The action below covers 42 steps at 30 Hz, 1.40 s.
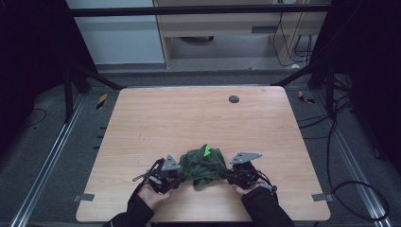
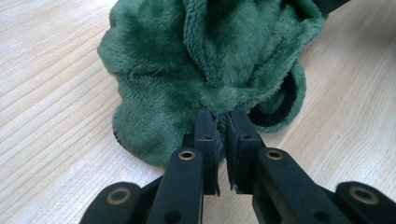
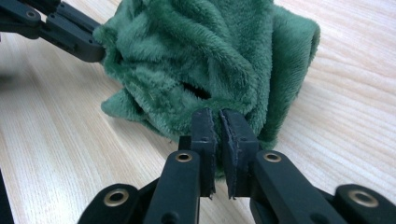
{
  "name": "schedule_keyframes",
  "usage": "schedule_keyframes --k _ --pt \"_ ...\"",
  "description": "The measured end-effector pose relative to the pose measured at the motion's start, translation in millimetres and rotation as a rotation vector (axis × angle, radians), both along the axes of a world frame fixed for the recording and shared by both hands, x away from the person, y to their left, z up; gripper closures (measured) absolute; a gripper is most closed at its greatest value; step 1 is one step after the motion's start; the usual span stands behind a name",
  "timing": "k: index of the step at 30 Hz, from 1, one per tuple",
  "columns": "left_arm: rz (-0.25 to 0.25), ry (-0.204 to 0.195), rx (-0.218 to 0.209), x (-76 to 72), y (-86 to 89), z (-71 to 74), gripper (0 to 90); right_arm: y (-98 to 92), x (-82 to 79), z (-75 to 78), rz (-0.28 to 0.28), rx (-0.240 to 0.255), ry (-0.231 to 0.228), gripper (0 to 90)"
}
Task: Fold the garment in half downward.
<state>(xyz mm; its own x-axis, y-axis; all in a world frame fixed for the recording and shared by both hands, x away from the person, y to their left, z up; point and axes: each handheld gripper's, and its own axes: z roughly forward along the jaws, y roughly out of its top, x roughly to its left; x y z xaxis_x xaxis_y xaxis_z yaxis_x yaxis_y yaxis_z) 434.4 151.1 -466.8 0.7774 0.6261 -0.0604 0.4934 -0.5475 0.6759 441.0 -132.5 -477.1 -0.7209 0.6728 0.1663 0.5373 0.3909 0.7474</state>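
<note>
A crumpled dark green fleece cloth [image 1: 204, 166] lies bunched near the front middle of the wooden table [image 1: 189, 118]. It has a bright green tag [image 1: 207, 151] on top and a black trim [image 2: 280, 107] along one edge. My left gripper [image 1: 182, 178] is at the cloth's left side, shut on a fold of the cloth [image 2: 187, 65]. My right gripper [image 1: 228, 178] is at the cloth's right side, likewise shut on the cloth [image 3: 210, 51]. In the right gripper view the left gripper [image 3: 95, 46] shows at the cloth's far side.
A small dark round disc [image 1: 233, 99] sits near the table's far edge. Black frame posts and cables [image 1: 331, 142] stand on the floor to the right. A wooden cabinet [image 1: 227, 28] is beyond the table.
</note>
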Motion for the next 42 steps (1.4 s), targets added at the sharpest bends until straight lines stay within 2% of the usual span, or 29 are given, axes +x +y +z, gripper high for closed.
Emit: schedule_keyframes --k 6,7,12,17,20,22,24,25,26,28,29,30,31,33,34,36,39,41,42 --pt "0.010 -0.014 -0.029 -2.1 2.4 5.7 76.1 -2.1 -1.5 2.3 -0.007 0.009 -0.007 77.3" --pt "0.024 -0.028 -0.039 -2.3 5.2 11.3 74.5 -3.0 -1.6 3.5 -0.013 0.012 -0.010 75.8" --pt "0.052 -0.041 -0.078 -2.0 13.0 24.1 70.3 -7.2 -2.0 11.1 -0.032 0.036 -0.027 72.2" --pt "0.068 -0.052 -0.091 0.6 17.5 32.1 67.5 -11.0 -1.2 19.8 -0.047 0.060 -0.051 71.6" --pt "0.091 -0.059 -0.115 10.6 17.8 40.1 66.9 -13.5 4.3 29.6 -0.068 0.083 -0.080 71.7" --pt "0.095 -0.064 -0.116 14.2 16.5 42.3 66.7 -13.2 9.1 34.6 -0.075 0.098 -0.092 71.9" --pt "0.102 -0.074 -0.118 27.8 10.7 48.4 66.5 -11.5 15.3 38.1 -0.086 0.104 -0.106 72.2" --pt "0.102 -0.074 -0.118 27.8 10.7 48.4 66.7 -10.4 18.9 39.0 -0.088 0.105 -0.107 72.1" --pt "0.110 -0.069 -0.131 38.3 6.2 51.0 66.8 -8.9 22.4 39.7 -0.092 0.107 -0.104 72.1" --pt "0.112 -0.064 -0.140 42.1 4.4 51.7 67.1 -6.0 29.4 40.3 -0.100 0.114 -0.100 72.1" --pt "0.119 -0.058 -0.144 53.5 -2.2 51.9 67.1 -3.6 34.3 40.3 -0.099 0.121 -0.096 71.8" --pt "0.119 -0.058 -0.144 53.5 -2.2 51.9 67.2 -3.6 34.3 40.3 -0.099 0.121 -0.096 71.8" --pt "0.122 -0.040 -0.150 62.2 -8.0 49.1 67.2 0.4 43.5 38.7 -0.106 0.120 -0.096 71.2" --pt "0.122 -0.029 -0.151 65.5 -10.6 46.6 67.1 1.5 46.2 37.6 -0.108 0.124 -0.090 70.9" --pt "0.115 -0.001 -0.147 69.6 -14.5 40.8 67.1 4.4 51.5 33.8 -0.109 0.129 -0.074 70.4" --pt "0.110 0.007 -0.137 69.6 -16.2 38.0 66.9 7.2 53.3 28.8 -0.097 0.109 -0.061 69.1" --pt "0.079 0.040 -0.121 65.5 -18.2 29.0 66.6 8.9 52.2 20.5 -0.078 0.092 -0.034 68.8" --pt "0.062 0.047 -0.107 62.8 -19.8 25.5 66.7 8.8 51.5 17.2 -0.073 0.092 -0.024 70.1" --pt "0.060 0.052 -0.114 61.2 -21.1 23.8 66.7 9.0 50.8 16.2 -0.070 0.092 -0.018 71.1"
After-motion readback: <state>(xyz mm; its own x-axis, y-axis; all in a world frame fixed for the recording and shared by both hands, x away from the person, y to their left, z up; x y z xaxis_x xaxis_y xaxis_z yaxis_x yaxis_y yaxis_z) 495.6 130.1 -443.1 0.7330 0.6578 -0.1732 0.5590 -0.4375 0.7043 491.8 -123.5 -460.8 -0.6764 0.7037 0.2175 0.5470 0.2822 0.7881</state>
